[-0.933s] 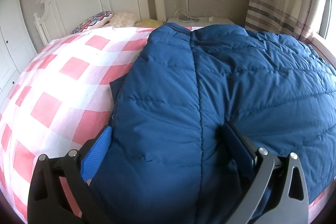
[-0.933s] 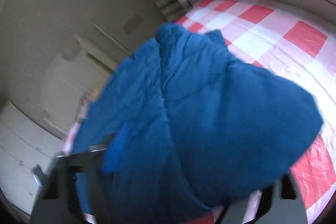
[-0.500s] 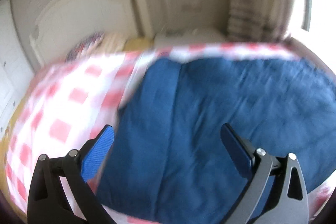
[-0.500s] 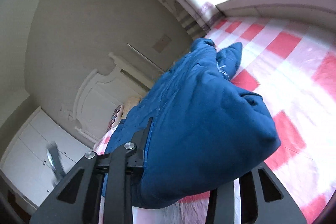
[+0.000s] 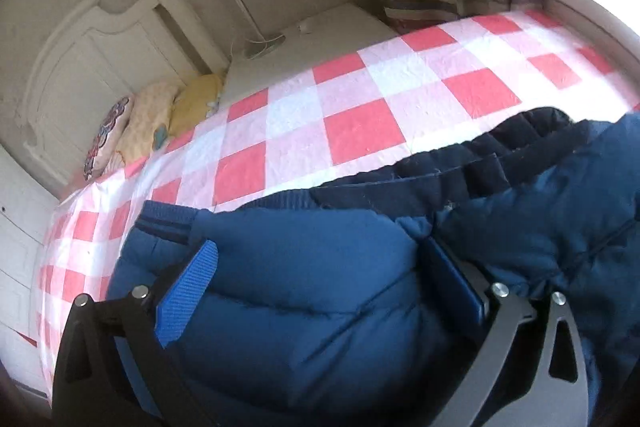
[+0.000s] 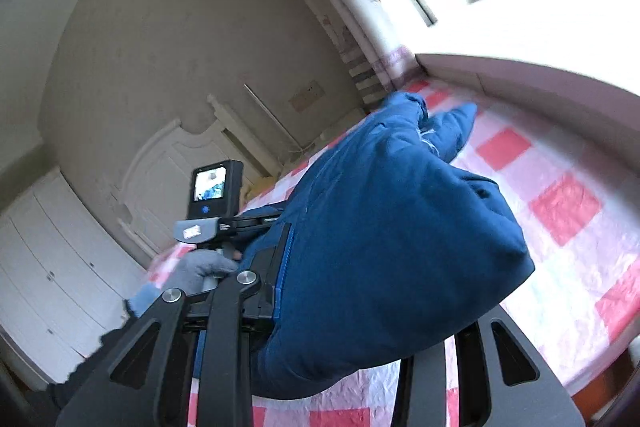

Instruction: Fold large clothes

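The left gripper [image 5: 320,291] has its fingers spread wide around a puffy fold of the blue jacket [image 5: 312,299], pads touching it. The jacket lies on the checked bed [image 5: 360,131], toward its near edge. The right gripper [image 6: 340,307], narrowly open, clamps another bunch of jacket.

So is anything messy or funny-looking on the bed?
Yes. The blue puffy jacket is bunched in a thick lump instead of lying flat, with its dark lining showing along one edge. Both grippers, left and right, are clamped on it. The checked bedsheet looks smooth.
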`<state>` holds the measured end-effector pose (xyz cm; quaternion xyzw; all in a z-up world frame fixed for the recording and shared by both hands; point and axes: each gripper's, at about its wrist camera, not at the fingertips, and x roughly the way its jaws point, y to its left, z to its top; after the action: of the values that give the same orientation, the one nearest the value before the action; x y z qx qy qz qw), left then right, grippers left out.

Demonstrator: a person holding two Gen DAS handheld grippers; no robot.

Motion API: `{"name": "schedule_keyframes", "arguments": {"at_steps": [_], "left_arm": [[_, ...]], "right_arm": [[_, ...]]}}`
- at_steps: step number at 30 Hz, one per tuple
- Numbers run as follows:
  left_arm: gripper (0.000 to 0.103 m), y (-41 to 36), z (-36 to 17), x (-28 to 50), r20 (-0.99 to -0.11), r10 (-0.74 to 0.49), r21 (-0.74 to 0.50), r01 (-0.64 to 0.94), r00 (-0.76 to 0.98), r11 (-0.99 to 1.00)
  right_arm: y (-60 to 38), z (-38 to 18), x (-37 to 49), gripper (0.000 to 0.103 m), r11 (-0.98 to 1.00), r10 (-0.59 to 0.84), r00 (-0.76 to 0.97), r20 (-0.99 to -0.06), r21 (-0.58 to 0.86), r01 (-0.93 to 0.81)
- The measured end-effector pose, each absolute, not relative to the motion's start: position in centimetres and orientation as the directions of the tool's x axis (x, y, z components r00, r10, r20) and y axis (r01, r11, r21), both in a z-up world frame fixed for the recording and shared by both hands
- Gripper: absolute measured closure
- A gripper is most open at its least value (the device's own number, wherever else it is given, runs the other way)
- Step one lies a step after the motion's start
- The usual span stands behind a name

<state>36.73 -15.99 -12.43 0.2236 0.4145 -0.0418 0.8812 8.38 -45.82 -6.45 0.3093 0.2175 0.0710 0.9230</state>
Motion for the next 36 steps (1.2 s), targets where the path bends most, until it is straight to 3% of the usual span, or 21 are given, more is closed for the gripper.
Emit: {"name": "schedule_keyframes", "arguments": {"at_steps": [3,6,8,11,13,15,17,21,24,25,27,28,31,33,36], "left_arm": [[0.010,-13.6,-9.3,32.9,-0.685,0.062,0.336,0.239,0.726,0.911],[0.003,-10.8,-6.4,27.0,-0.649,-0.069,0.242,0.292,0.758,0.925],[0.002,-9.1,-6.5,22.6,-0.647,-0.132,0.197,0.332,0.751,0.923],[0.002,-8.9,-11.7,17.9,-0.720,-0.148,0.224,0.430,0.678,0.875],[0.002,-7.5,-12.6,15.8,-0.661,-0.179,0.234,0.427,0.729,0.874],[0.002,-4.7,-11.1,15.0,-0.675,-0.237,0.157,0.450,0.699,0.879],[0.002,-0.1,-8.3,14.4,-0.623,-0.265,0.061,0.383,0.736,0.922],[0.002,11.7,-2.2,14.3,-0.493,-0.115,-0.016,0.123,0.862,0.992],[0.002,19.0,1.3,14.0,-0.439,-0.006,-0.070,-0.028,0.898,0.997],[0.002,20.2,2.2,13.9,-0.435,0.009,-0.074,-0.045,0.901,0.996],[0.002,21.1,3.3,13.9,-0.432,0.032,-0.051,-0.060,0.901,0.997],[0.002,21.0,3.6,14.0,-0.443,0.032,-0.020,-0.046,0.896,0.999],[0.002,17.9,3.9,15.3,-0.481,-0.028,0.062,0.066,0.876,0.996],[0.002,14.7,4.1,17.0,-0.521,-0.130,0.094,0.209,0.844,0.973],[0.002,9.2,4.0,21.2,-0.564,-0.135,0.194,0.289,0.815,0.938]], "right_arm": [[-44.5,-4.9,8.6,0.067,0.847,0.242,0.900,-0.361,0.531,-0.015],[-42.5,-3.4,8.8,0.067,0.886,0.225,0.910,-0.348,0.462,-0.042],[-40.9,-2.4,9.3,0.067,0.906,0.222,0.916,-0.335,0.419,-0.066],[-37.5,-0.6,10.1,0.067,0.932,0.246,0.914,-0.323,0.338,-0.131],[-33.8,0.7,10.4,0.067,0.956,0.250,0.914,-0.319,0.232,-0.181],[-30.3,1.7,10.6,0.067,0.965,0.257,0.914,-0.313,0.125,-0.229],[-26.1,2.2,11.0,0.067,0.959,0.275,0.907,-0.319,0.016,-0.285],[-16.8,0.5,12.5,0.067,0.896,0.284,0.890,-0.357,-0.232,-0.379],[-7.9,-5.4,13.1,0.067,0.717,0.251,0.857,-0.449,-0.509,-0.476],[-5.5,-8.1,13.3,0.064,0.635,0.219,0.844,-0.489,-0.585,-0.504],[-2.0,-13.1,12.6,0.054,0.478,0.130,0.898,-0.420,-0.767,-0.428],[-1.6,-13.5,12.9,0.049,0.487,0.111,0.897,-0.428,-0.764,-0.425],[-2.5,-12.5,13.5,0.049,0.530,0.115,0.878,-0.465,-0.719,-0.450],[-2.8,-12.7,13.3,0.048,0.514,0.116,0.883,-0.456,-0.733,-0.446],[-1.8,-12.9,11.9,0.048,0.504,0.105,0.896,-0.432,-0.753,-0.423]]}}
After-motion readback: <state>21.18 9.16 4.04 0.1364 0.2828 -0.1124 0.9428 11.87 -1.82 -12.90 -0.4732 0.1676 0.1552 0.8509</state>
